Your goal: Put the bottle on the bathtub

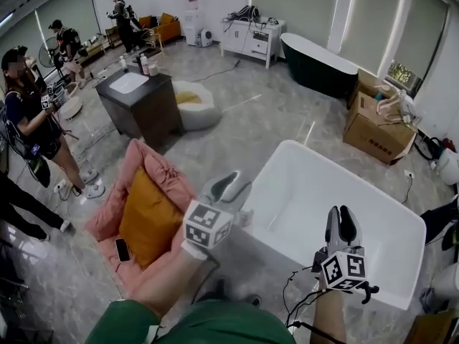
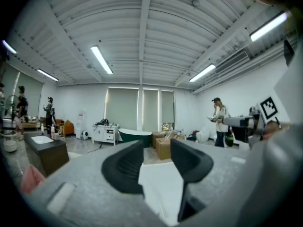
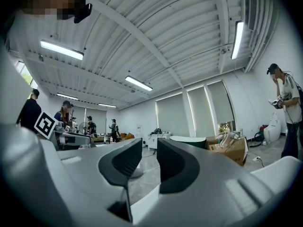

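The white bathtub [image 1: 401,224] fills the right half of the head view, just ahead of both grippers. My left gripper [image 1: 231,180] hovers at its near left rim, open and holding nothing; its own view shows the white tub [image 2: 158,186] through the gap between the jaws. My right gripper [image 1: 342,213] hangs over the tub's near rim with a narrow gap between its jaws, also holding nothing. Small bottles [image 1: 144,64] stand on the dark cabinet [image 1: 140,102] far off at the upper left, beyond reach of either gripper.
A pink and orange cushion seat [image 1: 147,210] with a phone [image 1: 122,249] lies on the floor left of the tub. A black bathtub [image 1: 319,63] and cardboard boxes [image 1: 376,124] stand at the back right. Several people [image 1: 32,113] stand at the left.
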`<state>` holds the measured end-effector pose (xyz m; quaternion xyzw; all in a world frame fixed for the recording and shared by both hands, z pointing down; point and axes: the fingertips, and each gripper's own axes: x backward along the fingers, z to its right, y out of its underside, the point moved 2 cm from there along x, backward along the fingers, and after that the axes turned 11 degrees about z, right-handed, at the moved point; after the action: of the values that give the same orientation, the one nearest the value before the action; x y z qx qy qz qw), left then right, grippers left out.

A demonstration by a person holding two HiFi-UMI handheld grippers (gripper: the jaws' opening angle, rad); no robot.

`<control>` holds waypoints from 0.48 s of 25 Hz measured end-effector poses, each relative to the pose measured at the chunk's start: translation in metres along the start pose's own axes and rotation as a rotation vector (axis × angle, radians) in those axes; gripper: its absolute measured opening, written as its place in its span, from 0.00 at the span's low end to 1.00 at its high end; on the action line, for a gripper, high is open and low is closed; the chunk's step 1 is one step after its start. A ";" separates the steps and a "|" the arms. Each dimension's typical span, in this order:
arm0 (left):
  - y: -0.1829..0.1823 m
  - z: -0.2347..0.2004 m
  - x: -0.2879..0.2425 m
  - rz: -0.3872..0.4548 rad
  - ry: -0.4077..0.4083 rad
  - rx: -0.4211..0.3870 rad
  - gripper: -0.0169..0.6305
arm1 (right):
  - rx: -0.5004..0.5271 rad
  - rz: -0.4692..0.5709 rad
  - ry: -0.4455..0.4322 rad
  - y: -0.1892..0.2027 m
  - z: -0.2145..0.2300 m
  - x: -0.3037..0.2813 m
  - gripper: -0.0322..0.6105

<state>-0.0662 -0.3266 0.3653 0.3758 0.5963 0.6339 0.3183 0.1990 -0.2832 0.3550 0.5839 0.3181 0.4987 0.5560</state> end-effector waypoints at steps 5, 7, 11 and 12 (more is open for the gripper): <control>-0.022 0.004 0.013 0.036 -0.012 -0.016 0.29 | 0.022 0.045 -0.028 -0.021 -0.010 0.001 0.20; -0.026 0.002 0.018 0.046 -0.018 -0.028 0.29 | 0.028 0.056 -0.041 -0.025 -0.015 0.000 0.20; -0.034 0.006 0.027 0.060 -0.025 -0.037 0.29 | 0.036 0.076 -0.062 -0.033 -0.021 0.005 0.20; -0.037 0.007 0.028 0.063 -0.025 -0.038 0.29 | 0.038 0.080 -0.065 -0.035 -0.022 0.006 0.20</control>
<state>-0.0762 -0.2956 0.3312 0.3963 0.5678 0.6502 0.3127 0.1863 -0.2642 0.3201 0.6225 0.2858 0.4953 0.5343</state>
